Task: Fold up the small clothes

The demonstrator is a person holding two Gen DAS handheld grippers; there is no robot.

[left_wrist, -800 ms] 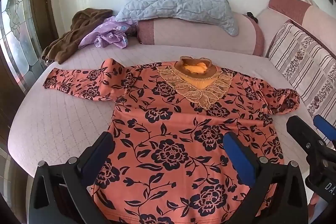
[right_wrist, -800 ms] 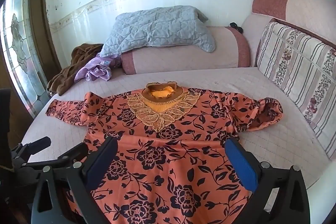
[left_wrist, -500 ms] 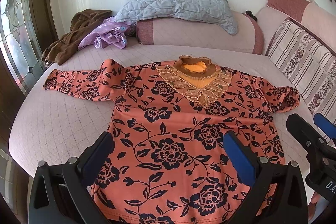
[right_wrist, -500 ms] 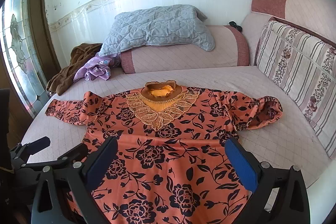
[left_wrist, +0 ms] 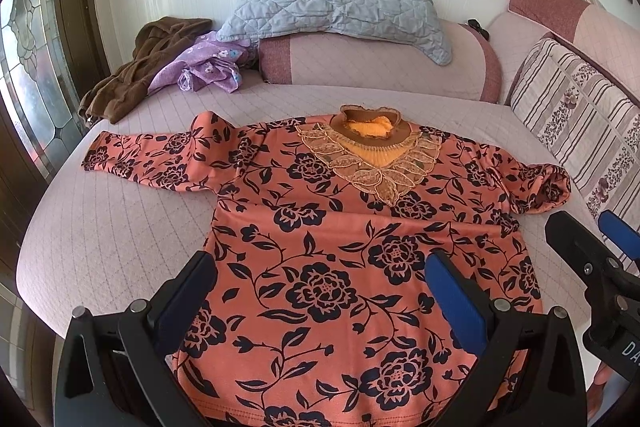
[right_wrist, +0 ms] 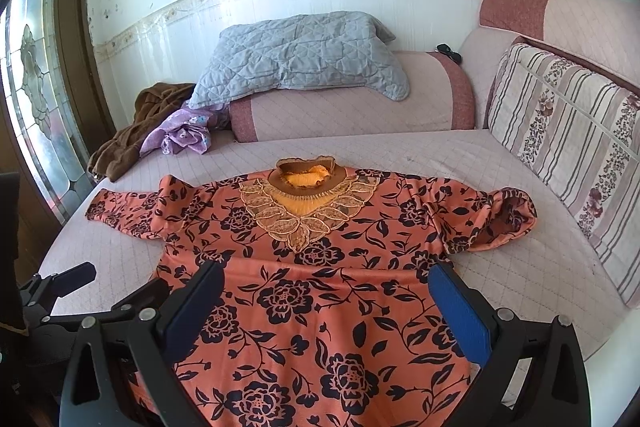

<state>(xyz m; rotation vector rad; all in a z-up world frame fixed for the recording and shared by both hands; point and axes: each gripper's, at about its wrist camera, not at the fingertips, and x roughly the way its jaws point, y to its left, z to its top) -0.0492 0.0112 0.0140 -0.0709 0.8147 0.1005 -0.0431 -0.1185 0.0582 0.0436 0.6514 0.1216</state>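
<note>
Left gripper and right gripper tilted downward, side by side, jaws wide apart.

The left gripper is a black plastic frame with two long fingers, each faced on its inner side with a flat blue pad. Round silver screw heads sit at the finger bases, and triangular cut-outs pierce the outer brackets. The right gripper is of the same make: black angular arms, blue rectangular pads, silver screws along the top. Seen from the left one's camera, the right gripper's side carries white printed letters, only partly readable, on a black housing at the near right.
</note>
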